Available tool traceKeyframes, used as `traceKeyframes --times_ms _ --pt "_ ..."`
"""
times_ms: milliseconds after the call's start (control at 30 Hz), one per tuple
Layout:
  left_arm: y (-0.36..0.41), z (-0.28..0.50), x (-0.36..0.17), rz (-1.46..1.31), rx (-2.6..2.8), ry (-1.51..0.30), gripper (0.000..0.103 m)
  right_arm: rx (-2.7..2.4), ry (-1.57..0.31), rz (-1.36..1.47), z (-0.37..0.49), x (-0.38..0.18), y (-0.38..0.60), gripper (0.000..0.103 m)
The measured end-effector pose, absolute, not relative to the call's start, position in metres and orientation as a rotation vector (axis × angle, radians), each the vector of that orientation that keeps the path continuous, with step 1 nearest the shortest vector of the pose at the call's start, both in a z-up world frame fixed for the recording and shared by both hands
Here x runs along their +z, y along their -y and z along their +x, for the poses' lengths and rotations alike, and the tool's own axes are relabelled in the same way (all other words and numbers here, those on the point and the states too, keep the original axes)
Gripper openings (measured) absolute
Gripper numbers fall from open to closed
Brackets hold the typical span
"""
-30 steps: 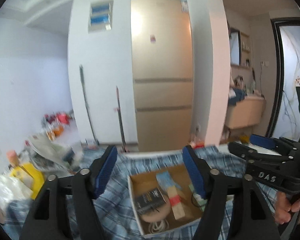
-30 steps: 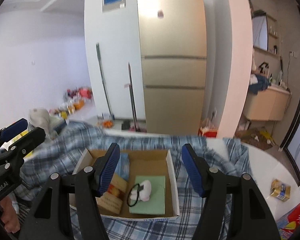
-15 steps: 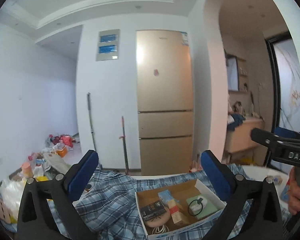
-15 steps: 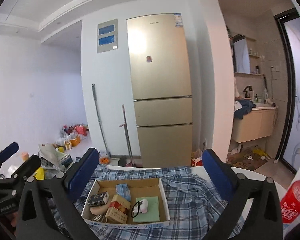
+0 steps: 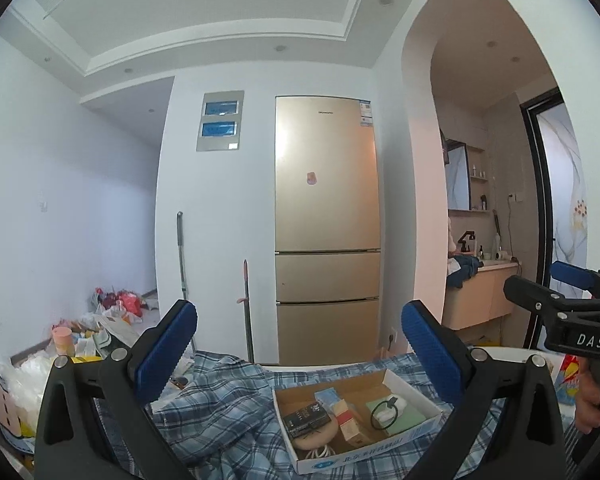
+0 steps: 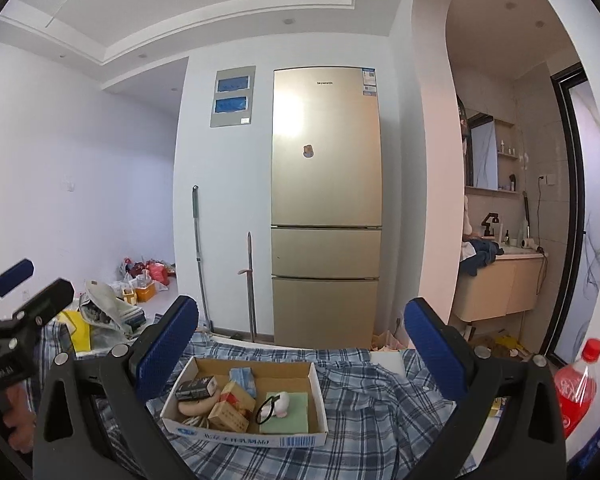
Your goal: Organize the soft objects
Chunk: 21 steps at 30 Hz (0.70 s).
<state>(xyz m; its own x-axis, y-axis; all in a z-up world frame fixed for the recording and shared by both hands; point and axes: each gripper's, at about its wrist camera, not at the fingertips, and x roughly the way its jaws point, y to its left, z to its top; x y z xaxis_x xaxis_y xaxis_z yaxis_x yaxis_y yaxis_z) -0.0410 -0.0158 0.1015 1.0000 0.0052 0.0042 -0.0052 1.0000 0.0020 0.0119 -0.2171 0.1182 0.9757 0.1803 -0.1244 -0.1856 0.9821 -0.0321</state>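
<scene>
Grippers both stand spread wide and carry nothing, raised above the bench. Left of the left gripper (image 5: 298,354), floor clutter (image 5: 100,320) sits well apart. Below and between its blue pads, the rumpled plaid cloth (image 5: 220,412) covers the bench, and to the right of that the cardboard tray (image 5: 356,380) holds small boxes, a pink round pad, a green sponge-like pad and a white soft piece with a black loop. Seen from the right gripper (image 6: 300,350), the tray (image 6: 248,436) lies low between the pads, with loose plaid folds (image 6: 380,400) to its right and a red bottle (image 6: 578,384) further right. Soft pieces already lie in the tray, which fits a finished sort or one still waiting; the crumpled cloth looks unfolded.
</scene>
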Motion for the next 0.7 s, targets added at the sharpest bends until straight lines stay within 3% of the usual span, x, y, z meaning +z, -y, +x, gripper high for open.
traceKeyframes --times_ms 700 --pt "0.025 -0.026 0.007 0.077 0.051 -0.06 0.103 0.103 -0.093 -0.062 -0.001 0.026 0.228 0.103"
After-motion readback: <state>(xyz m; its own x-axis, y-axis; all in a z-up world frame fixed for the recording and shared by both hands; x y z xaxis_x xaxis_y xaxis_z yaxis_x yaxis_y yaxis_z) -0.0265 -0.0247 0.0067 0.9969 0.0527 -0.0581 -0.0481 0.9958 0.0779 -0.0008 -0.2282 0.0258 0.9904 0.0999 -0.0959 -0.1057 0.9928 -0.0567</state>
